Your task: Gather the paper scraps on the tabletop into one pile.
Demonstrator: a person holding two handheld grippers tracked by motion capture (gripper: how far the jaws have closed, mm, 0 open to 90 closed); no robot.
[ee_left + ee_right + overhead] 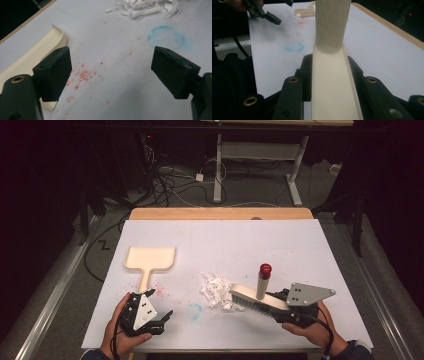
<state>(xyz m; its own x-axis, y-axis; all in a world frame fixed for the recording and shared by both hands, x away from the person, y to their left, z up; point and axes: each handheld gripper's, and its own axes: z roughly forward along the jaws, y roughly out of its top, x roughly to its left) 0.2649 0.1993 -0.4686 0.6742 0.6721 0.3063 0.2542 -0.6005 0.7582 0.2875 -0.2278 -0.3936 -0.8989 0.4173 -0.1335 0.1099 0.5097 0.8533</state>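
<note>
Currently: right gripper holds the brush, bristle end at the right edge of the scrap pile.

Right gripper [292, 307], at the near right of the tabletop [300, 245], is clamped on the cream back of the brush [252, 297]; the right gripper view shows the jaws pressed against both sides of it. The brush's long axis runs leftward from the gripper, with its upright red-capped handle [263, 280] just ahead of the jaws. The white paper scraps [214, 289] lie directly left of the bristle end, touching or nearly so. Farther left and farther back lies the cream dustpan [149, 260], its handle pointing toward the near edge. Left gripper [162, 319], near left, stands wide open and empty, just beside the dustpan handle, so it is judged the nearer hand for taking the dustpan.
</note>
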